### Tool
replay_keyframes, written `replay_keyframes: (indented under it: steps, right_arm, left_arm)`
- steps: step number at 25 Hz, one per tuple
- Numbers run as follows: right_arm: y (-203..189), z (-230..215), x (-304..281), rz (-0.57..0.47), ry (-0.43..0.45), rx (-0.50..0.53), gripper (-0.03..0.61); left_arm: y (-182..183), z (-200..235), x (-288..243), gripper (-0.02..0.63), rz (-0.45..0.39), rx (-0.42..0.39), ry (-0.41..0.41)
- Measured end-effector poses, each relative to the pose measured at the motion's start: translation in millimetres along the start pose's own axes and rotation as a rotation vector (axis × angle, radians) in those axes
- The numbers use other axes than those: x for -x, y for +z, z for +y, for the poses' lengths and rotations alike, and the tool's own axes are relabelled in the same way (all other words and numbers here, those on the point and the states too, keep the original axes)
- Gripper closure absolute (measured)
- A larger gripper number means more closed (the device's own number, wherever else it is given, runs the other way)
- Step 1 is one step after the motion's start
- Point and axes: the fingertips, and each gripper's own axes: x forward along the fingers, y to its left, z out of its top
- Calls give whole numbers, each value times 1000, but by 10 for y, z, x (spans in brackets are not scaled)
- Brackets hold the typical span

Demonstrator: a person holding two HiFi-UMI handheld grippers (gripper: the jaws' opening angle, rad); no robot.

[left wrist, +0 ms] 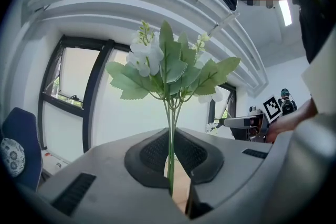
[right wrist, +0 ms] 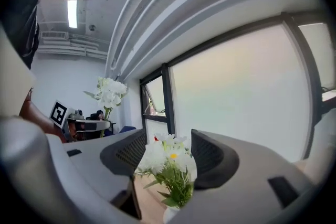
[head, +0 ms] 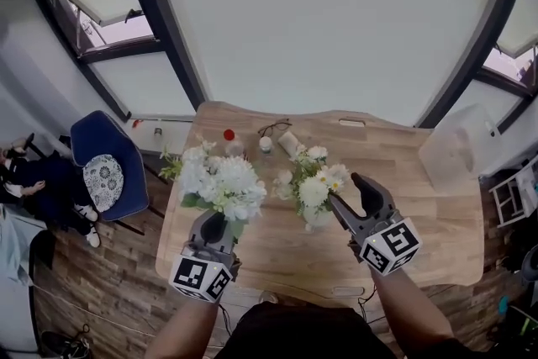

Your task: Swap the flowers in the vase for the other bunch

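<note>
Tall dark-framed windows (head: 172,46) with pale blinds are closing off the far side of a pale wooden worktop (head: 420,181). Near its middle a small white vase (head: 319,219) is standing upright and carrying a loose bunch of white daisy-like flowers with yellow centres (head: 314,186). The left tool (head: 212,229) is clamping its jaws almost fully together on the thin green stems (left wrist: 171,134) of a fuller bunch of white fabric-looking blossoms with green leaves (head: 220,183). It is holding that bunch in the air, to the left of the vase and apart from it. The bunch's long axis is running straight up from the pads, heads on top and cut ends hidden below. The right tool (head: 345,190) is hovering just beside the vase bunch with its jaws spread wide and gripping nothing. In the right gripper view the daisy heads are showing in the gap, but neither pad is pressing on them. Both bunches are probably very light and springy, with soft heads that would crush or shed if squeezed. The gathered stems just above the vase rim are therefore looking like the sensible place to take hold. The vase seems small and light enough to tip or lift if the stems are dragging sideways, so a straight upward pull along the stems' axis is looking safest.
</note>
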Motion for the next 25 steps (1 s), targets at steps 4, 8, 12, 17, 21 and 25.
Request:
replay_keyframes:
  steps: [4, 8, 12, 17, 21, 25]
  right_arm:
    - [-60, 32, -198, 47, 38, -8, 296]
    - [-136, 13, -360, 87, 54, -11, 296]
    - [-211, -96, -426, 78, 58, -59, 339]
    - [-242, -185, -466, 80, 36, -60, 505]
    - [-176, -203, -437, 62, 19, -42, 515]
    - [-100, -211, -387, 38, 17, -59, 515]
  left_arm:
    - [-16, 43, 38, 594, 17, -1, 22]
    - [-29, 102, 80, 594, 33, 4, 43]
    - [-51, 134, 92, 594, 41, 0, 63]
    - [-43, 163, 104, 595, 44, -6, 72]
    - [-43, 146, 114, 594, 42, 4, 69]
    - [-28, 124, 125, 595, 36, 7, 69]
